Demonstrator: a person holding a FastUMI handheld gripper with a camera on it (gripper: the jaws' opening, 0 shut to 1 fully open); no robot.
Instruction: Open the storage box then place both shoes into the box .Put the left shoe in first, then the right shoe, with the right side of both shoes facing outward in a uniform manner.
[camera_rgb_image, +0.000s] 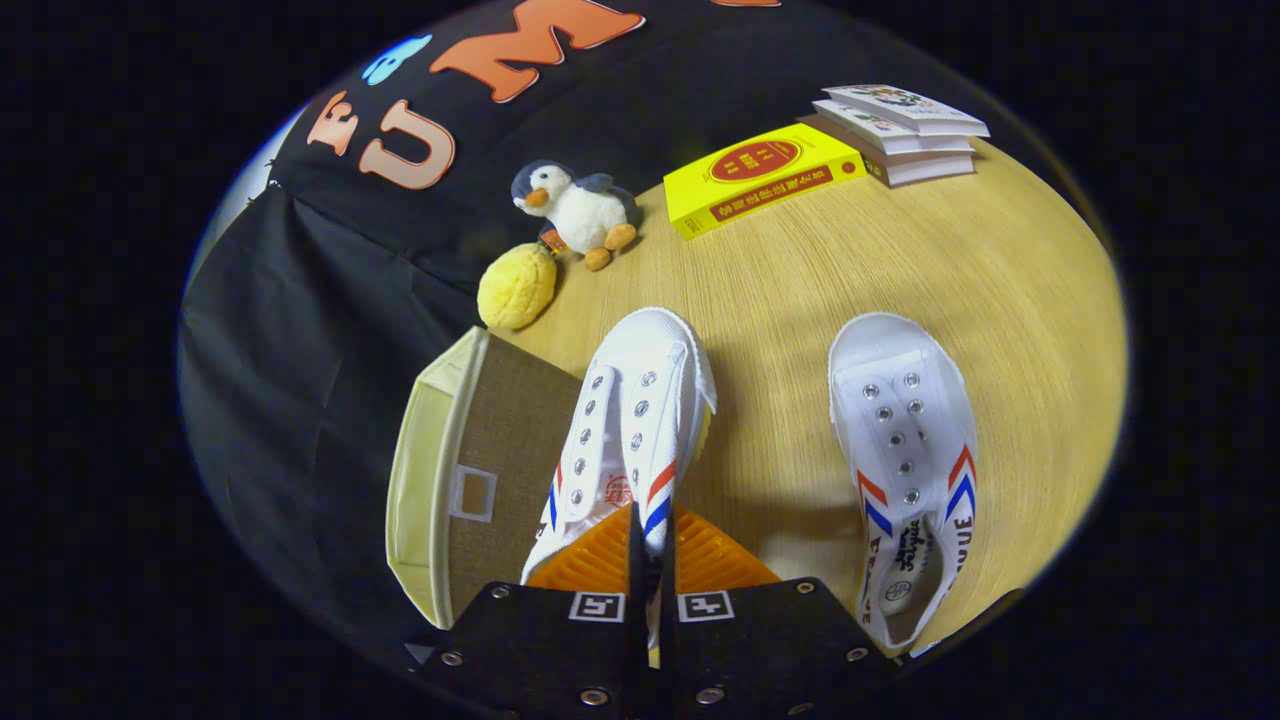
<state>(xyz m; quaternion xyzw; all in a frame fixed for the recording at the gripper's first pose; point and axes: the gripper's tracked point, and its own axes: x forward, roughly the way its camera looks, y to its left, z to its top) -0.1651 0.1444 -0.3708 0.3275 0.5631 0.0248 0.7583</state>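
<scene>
The gripper (650, 540) hides the near shoe's (630, 430) heel and the storage box's (470, 480) near corner.

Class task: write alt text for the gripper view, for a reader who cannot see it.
The gripper is shut on the side of a white shoe, lifted beside the storage box. A second white shoe lies on the wooden table.

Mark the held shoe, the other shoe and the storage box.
held shoe (640, 400): gripper view, laced top, claw (652, 545) shut on its side.
other shoe (905, 430): gripper view, eyelet panel.
storage box (505, 450): gripper view, brown lid.
</scene>
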